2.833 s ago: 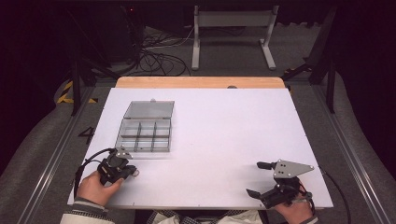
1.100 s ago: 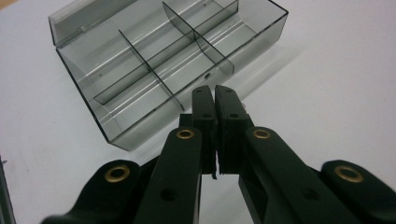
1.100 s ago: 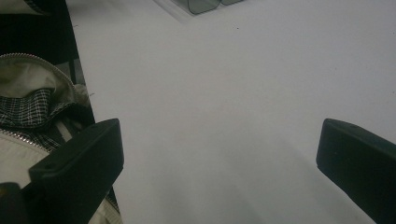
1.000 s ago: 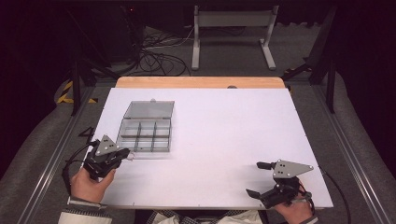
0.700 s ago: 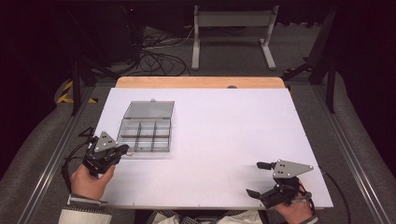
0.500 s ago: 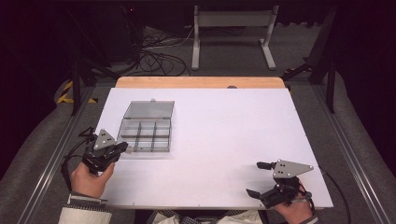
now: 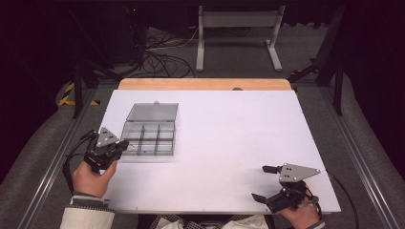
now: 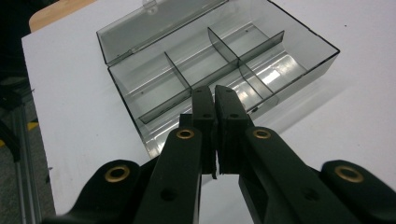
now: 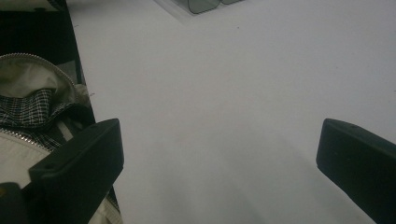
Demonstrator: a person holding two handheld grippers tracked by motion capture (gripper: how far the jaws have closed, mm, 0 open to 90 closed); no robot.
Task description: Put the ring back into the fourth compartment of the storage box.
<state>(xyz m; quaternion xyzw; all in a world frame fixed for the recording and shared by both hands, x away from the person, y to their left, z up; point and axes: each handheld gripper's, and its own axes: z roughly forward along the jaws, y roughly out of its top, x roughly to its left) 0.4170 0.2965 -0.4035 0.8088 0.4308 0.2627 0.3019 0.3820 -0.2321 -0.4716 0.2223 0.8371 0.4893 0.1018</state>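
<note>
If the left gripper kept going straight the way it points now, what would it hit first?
Most likely the near wall of the open compartment box: the shut left gripper aims right at it, tips over that wall, though depth is hard to judge.

Left matte-black two-jaw gripper (image 8: 215, 100): brass rivets at pivots, grey triangular top plate. Right matte-black two-jaw gripper (image 7: 267, 183) identical (black cable trailing). Cream knit-cuffed sleeves (image 7: 86, 214).
</note>
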